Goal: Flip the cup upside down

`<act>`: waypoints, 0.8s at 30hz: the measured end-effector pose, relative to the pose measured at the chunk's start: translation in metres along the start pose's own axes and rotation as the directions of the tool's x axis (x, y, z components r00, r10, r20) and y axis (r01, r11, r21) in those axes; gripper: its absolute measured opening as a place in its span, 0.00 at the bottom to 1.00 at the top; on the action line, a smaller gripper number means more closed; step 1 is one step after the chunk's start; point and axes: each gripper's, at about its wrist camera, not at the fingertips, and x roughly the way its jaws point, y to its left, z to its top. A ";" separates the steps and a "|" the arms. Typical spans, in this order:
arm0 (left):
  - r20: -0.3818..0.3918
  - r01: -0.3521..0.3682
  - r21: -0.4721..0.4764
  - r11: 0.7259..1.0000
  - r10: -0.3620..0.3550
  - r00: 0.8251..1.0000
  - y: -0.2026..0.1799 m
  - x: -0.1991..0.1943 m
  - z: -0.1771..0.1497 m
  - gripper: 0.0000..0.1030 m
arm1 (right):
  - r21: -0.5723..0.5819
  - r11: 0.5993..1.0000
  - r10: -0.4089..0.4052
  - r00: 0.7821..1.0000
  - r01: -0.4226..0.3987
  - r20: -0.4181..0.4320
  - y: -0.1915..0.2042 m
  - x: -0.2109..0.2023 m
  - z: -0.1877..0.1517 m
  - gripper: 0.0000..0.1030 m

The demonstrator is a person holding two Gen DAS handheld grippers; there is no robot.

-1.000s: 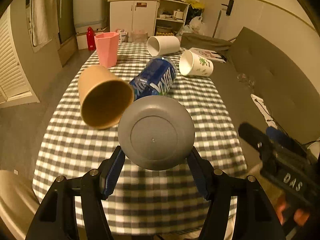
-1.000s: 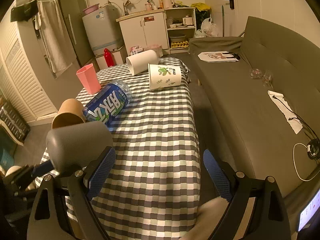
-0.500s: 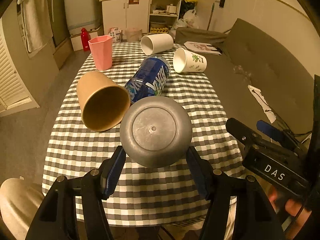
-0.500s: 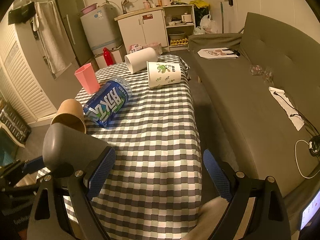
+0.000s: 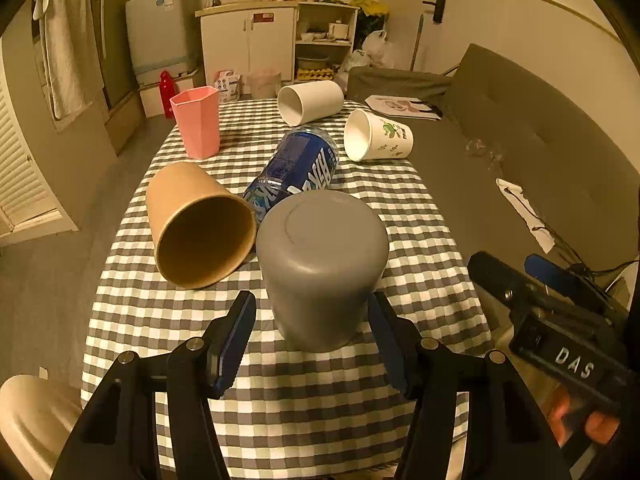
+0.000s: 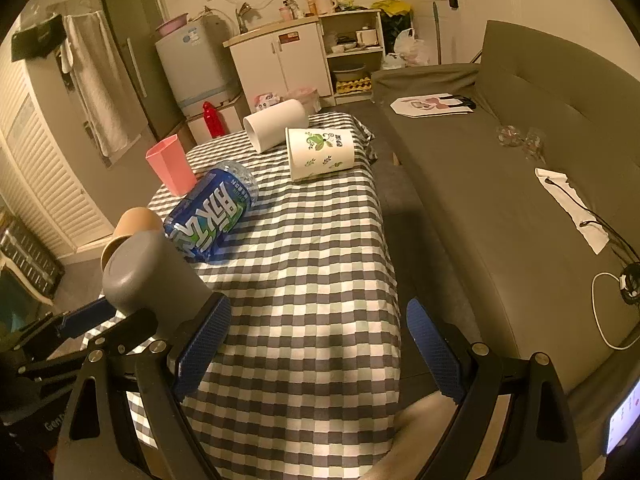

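1 grey cup point(image 5: 322, 268) base-up on checked table point(image 5: 320, 392) | l gripper point(image 5: 312, 344) jaws apart, flanking cup, not touching | r gripper point(image 6: 316, 352) jaws wide, holding nothing | brown cup point(image 5: 200, 232) on side beside

Grey cup point(image 5: 322, 264); grey-white checked tablecloth point(image 5: 320, 400); pink cup point(image 5: 197, 121); blue can point(image 5: 296, 170)

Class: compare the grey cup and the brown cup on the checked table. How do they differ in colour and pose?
The grey cup stands base up between the left claw fingers; the brown cup lies on its side, mouth showing. Grey looks smooth and matte; brown looks like paper. Both are plain, unprinted cups.
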 end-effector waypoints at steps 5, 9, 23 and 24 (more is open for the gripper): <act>0.033 0.006 -0.007 1.000 -0.006 0.999 0.003 -0.015 -0.004 0.59 | -0.004 1.000 0.004 0.999 -0.004 0.037 0.001 -0.008 0.001 0.87; 0.089 0.007 -0.020 1.000 -0.005 0.996 0.012 -0.035 -0.004 0.59 | -0.024 1.000 0.007 0.995 -0.005 0.098 0.006 -0.022 0.000 0.87; 0.255 -0.077 -0.112 0.991 0.104 0.961 0.068 -0.067 -0.036 0.79 | -0.183 0.983 0.028 0.982 0.007 0.189 0.056 -0.054 -0.024 0.96; 0.253 -0.091 -0.117 0.989 0.118 0.960 0.071 -0.066 -0.038 0.80 | -0.188 0.982 0.029 0.982 0.007 0.185 0.059 -0.052 -0.026 0.98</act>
